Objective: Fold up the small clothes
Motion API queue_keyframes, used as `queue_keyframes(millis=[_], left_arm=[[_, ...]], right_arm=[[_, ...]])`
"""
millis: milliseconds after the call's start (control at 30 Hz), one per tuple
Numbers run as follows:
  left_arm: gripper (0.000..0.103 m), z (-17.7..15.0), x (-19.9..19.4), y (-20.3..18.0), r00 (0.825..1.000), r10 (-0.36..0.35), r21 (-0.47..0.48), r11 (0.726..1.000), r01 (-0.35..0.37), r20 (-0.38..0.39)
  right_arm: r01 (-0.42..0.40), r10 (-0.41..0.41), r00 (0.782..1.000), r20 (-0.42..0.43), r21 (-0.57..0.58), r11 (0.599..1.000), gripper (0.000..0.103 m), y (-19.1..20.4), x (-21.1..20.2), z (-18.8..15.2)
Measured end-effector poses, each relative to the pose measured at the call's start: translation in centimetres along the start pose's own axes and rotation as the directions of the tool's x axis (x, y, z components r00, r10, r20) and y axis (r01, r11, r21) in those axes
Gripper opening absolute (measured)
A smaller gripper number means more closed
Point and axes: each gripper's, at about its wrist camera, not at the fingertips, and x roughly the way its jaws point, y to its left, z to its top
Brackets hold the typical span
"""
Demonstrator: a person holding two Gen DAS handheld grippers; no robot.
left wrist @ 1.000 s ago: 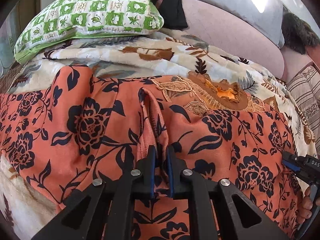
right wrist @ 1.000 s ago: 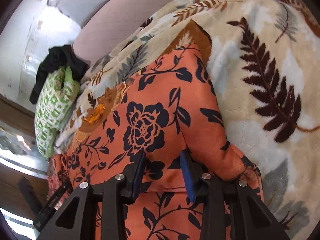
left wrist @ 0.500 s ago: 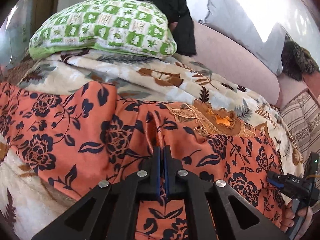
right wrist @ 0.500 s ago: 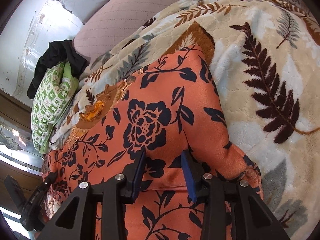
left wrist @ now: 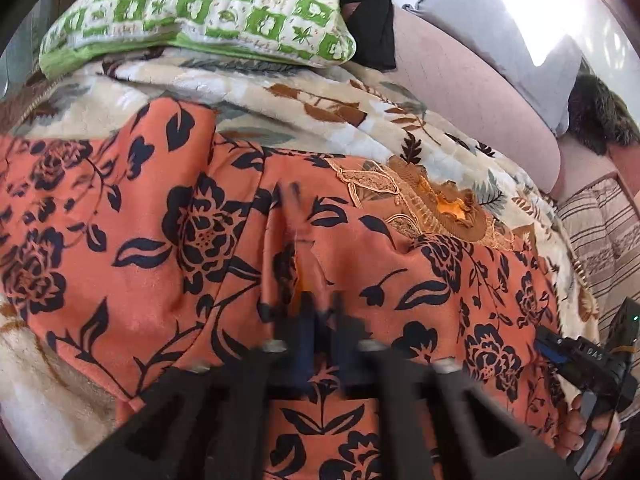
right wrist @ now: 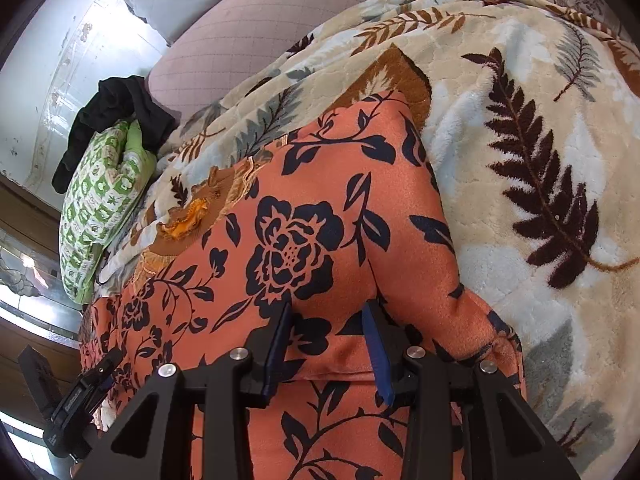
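While the orange floral garment (left wrist: 168, 240) lies spread on the leaf-print blanket (right wrist: 520, 160), my left gripper (left wrist: 320, 312), blurred, pinches a raised ridge of its cloth; my right gripper (right wrist: 328, 344) sits wide apart, a fold bulging between its fingers.

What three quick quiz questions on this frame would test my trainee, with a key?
1. True or false: the left gripper is pinched on a ridge of the orange floral garment.
2. The right gripper is: A) shut on fabric B) open, fabric between its fingers C) out of view.
3. What lies on the green checked pillow?

Key: 1 true; 2 B; 3 a black garment.
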Motion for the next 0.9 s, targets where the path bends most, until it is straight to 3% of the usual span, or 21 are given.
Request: queue_keyframes(millis=[100, 333, 433, 600, 667, 700, 767, 800, 833, 900], left_arm=[[0.002, -0.1, -0.3, -0.3, 1.0, 0.002, 0.01, 1.0, -0.002, 0.013], [0.002, 0.5, -5.1, 0.0, 0.986, 0.014, 0.005, 1.0, -0.015, 0.167], [0.003, 0.5, -4.8, 1.5, 0.989, 0.085, -0.031, 0.996, -0.082, 0.117], [0.004, -0.1, -3.3, 2.6, 0.996, 0.091, -0.048, 0.995, -0.09, 0.02], [0.006, 0.0, -3.7, 3.2, 0.996, 0.089, -0.091, 0.992, -0.087, 0.021], [0.009, 0.1, -4.2, 3.7, 0.996, 0.083, -0.118, 0.99, -0.078, 0.035], [0.027, 0.1, -5.9, 5.0, 0.992, 0.087, -0.179, 0.981, -0.07, 0.087], [0.048, 0.1, -6.8, 5.9, 0.987, 0.114, -0.22, 0.972, -0.087, 0.117], [0.058, 0.1, -7.8, 6.9, 0.978, 0.152, -0.263, 0.958, -0.11, 0.144], [0.06, 0.0, -10.1, 9.1, 0.954, 0.217, -0.337, 0.931, -0.139, 0.206]], right_arm=[[-0.001, 0.001, 1.0, -0.002, -0.002, 1.0, 0.041, 0.1, 0.0, 0.0], [-0.013, 0.013, 1.0, 0.005, 0.019, 1.0, 0.041, -0.3, -0.1, -0.1], [-0.007, 0.007, 1.0, 0.007, 0.009, 1.0, 0.041, -0.2, -0.2, -0.2], [0.018, -0.018, 1.0, 0.006, -0.015, 1.0, 0.041, 0.3, -0.3, -0.2], [0.031, -0.031, 0.999, 0.013, -0.026, 0.999, 0.041, 0.6, -0.5, -0.3], [0.026, -0.026, 0.999, 0.026, -0.018, 0.999, 0.041, 0.6, -0.8, -0.3], [-0.023, 0.025, 0.997, 0.069, -0.022, 0.999, 0.041, 1.1, -1.6, -0.4], [-0.047, 0.051, 0.995, 0.087, -0.047, 0.998, 0.041, 1.6, -1.9, -0.6], [-0.063, 0.07, 0.993, 0.092, -0.074, 0.995, 0.041, 2.1, -2.1, -0.7], [-0.09, 0.093, 0.995, 0.024, -0.102, 0.991, 0.044, 2.9, -0.9, -1.1]])
